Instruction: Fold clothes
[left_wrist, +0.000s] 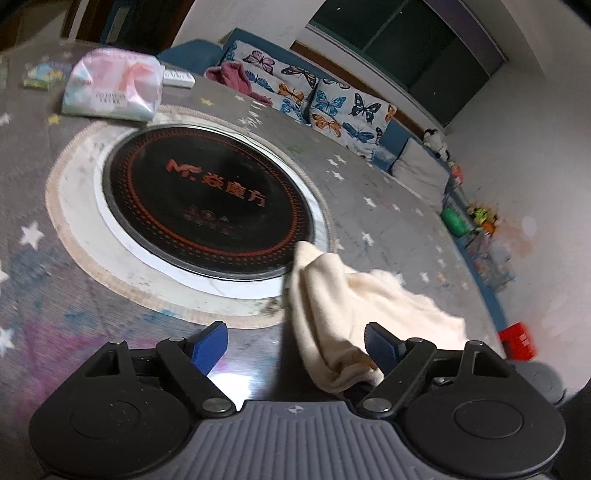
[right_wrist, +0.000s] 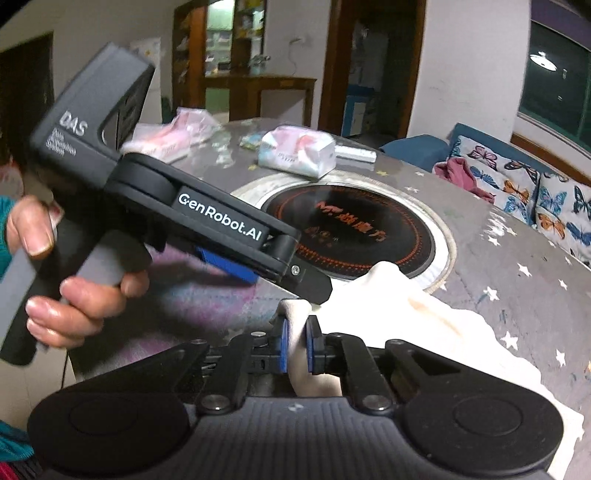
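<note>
The cream garment (right_wrist: 424, 325) is lying across the table (left_wrist: 388, 199) ahead of the jaws, and the right gripper (right_wrist: 297, 347) is pinching one fold of it tight; that thin bite could be slipping free if pulled. The left gripper (left_wrist: 295, 345) is gaping wide, cloth brushing its right pad, which only the left wrist view is showing, while only the right view is showing the hand (right_wrist: 74, 295) holding it.

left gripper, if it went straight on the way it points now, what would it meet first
Probably the cream garment, bunched between the open fingers of the left gripper and nearest the right one. Beyond it lies the round black induction cooktop set into the table. Depth is unclear.
</note>
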